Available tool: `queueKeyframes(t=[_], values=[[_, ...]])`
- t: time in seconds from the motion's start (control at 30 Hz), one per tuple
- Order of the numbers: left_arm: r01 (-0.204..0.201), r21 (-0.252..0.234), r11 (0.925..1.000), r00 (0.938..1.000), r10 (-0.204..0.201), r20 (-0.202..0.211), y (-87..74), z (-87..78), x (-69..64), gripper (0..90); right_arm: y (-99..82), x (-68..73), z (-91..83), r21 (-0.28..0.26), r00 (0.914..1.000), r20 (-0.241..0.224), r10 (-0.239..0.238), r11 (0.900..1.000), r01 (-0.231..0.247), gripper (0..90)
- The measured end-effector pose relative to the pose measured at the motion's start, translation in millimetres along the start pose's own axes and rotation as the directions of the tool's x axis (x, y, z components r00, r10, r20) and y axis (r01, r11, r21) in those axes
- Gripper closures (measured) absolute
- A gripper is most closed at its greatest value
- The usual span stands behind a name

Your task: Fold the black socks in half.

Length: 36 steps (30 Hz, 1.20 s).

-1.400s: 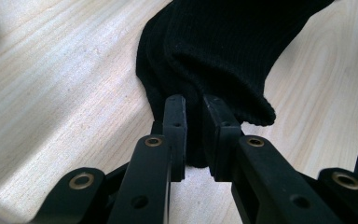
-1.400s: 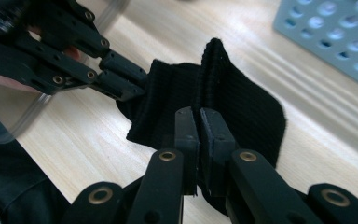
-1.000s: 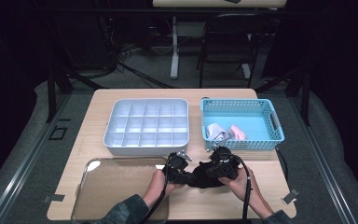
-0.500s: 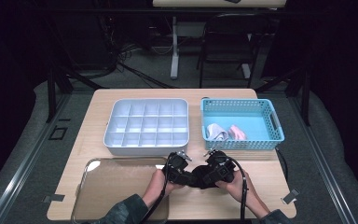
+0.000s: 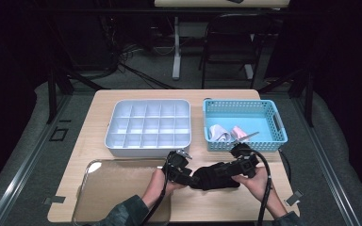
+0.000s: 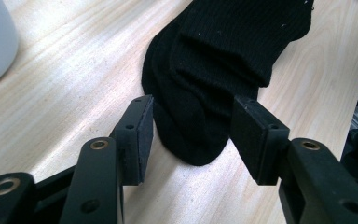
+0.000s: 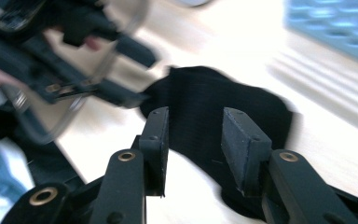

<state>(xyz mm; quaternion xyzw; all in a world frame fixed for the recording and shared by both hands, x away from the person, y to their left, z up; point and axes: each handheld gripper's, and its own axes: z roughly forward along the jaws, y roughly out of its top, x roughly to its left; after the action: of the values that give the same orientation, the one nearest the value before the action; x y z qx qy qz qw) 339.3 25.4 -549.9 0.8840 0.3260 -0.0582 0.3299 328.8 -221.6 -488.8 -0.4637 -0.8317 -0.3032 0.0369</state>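
A folded black sock lies on the wooden table between my two grippers. My left gripper points right at one end of it. In the left gripper view its jaws stand apart on either side of the rounded end of the sock; they have just been opening and the pads do not press it. My right gripper points left at the other end. In the blurred right gripper view its jaws have also just been opening, with the sock beyond them and not gripped.
A white compartment tray stands at the back left. Beside it, a blue basket holds a white cloth and a pink one. A shiny flat tray lies front left, under the left forearm.
Both grippers' jaws have opened and let go of the sock. The right hand has drawn back to the right, and the sock now lies stretched out between the grippers.
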Motion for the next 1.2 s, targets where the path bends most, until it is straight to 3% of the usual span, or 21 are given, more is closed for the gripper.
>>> queueKeyframes(t=[0.13,0.23,0.37,0.53,0.57,0.63,0.67,0.73,0.77,0.93,0.97,1.0,1.03,1.1,1.2], values=[[0.020,-0.008,0.9998,0.9998,-0.020,0.001,1.0,1.9,2.5,45.1,-8.2,-25.9,-11.6,-0.039,0.9936,0.065,0.092,0.9952,-0.090,60.1],[0.034,-0.007,0.9994,0.9994,-0.034,0.005,2.2,4.0,3.7,44.8,-16.4,-42.1,-13.9,-0.036,0.9858,0.063,0.156,0.9874,-0.154,58.6],[0.041,0.007,0.9991,0.9991,-0.041,0.012,2.2,9.1,3.2,44.8,-26.6,-51.5,-2.0,0.006,0.9762,0.023,0.216,0.9764,-0.216,57.3],[0.039,0.022,0.9990,0.9992,-0.039,0.012,1.3,12.6,2.7,47.4,-28.4,-56.3,14.1,0.122,0.9782,0.018,0.207,0.9706,-0.207,57.5],[0.039,0.023,0.9990,0.9992,-0.039,0.010,1.1,13.1,2.4,48.6,-29.4,-55.6,17.8,0.108,0.9743,0.022,0.224,0.9683,-0.225,57.6],[0.035,0.031,0.9989,0.9993,-0.035,0.011,0.6,13.8,2.5,50.6,-28.9,-57.0,21.4,0.144,0.9773,0.014,0.211,0.9668,-0.211,58.1],[0.038,0.032,0.9988,0.9992,-0.039,0.011,0.2,14.2,2.0,51.8,-29.7,-55.6,25.0,0.134,0.9729,0.023,0.230,0.9637,-0.231,59.0],[0.028,0.037,0.9989,0.9995,-0.029,0.011,-0.1,14.6,2.2,54.4,-28.3,-57.1,27.3,0.172,0.9800,0.031,0.196,0.9648,-0.199,60.6],[0.027,0.035,0.9990,0.9996,-0.027,0.010,-0.2,14.7,2.1,55.4,-28.5,-55.7,29.7,0.159,0.9772,0.033,0.210,0.9642,-0.212,61.5],[0.023,0.036,0.9991,0.9996,-0.024,0.014,-1.0,15.6,2.1,61.6,-27.2,-49.6,34.6,0.172,0.9803,0.079,0.181,0.9661,-0.192,67.1],[0.025,0.034,0.9991,0.9996,-0.025,0.013,-1.2,15.9,1.6,62.6,-26.5,-49.8,34.8,0.188,0.9843,0.085,0.155,0.9676,-0.168,68.5],[0.017,0.037,0.9992,0.9998,-0.017,0.010,-1.2,15.9,1.5,63.6,-27.9,-47.6,37.8,0.162,0.9805,0.095,0.172,0.9691,-0.186,69.7],[0.014,0.039,0.9991,0.9999,-0.014,0.009,-1.3,15.9,1.1,64.8,-27.2,-47.2,37.5,0.179,0.9824,0.106,0.154,0.9688,-0.171,71.3],[0.008,0.039,0.9992,0.9999,-0.008,0.008,-1.6,16.3,0.5,66.4,-25.6,-47.1,36.1,0.209,0.9868,0.103,0.125,0.9673,-0.144,75.2],[0.001,0.041,0.9992,1.0000,-0.001,0.007,-2.0,16.7,-0.1,69.1,-25.8,-45.9,36.9,0.206,0.9858,0.105,0.131,0.9669,-0.150,80.9]])
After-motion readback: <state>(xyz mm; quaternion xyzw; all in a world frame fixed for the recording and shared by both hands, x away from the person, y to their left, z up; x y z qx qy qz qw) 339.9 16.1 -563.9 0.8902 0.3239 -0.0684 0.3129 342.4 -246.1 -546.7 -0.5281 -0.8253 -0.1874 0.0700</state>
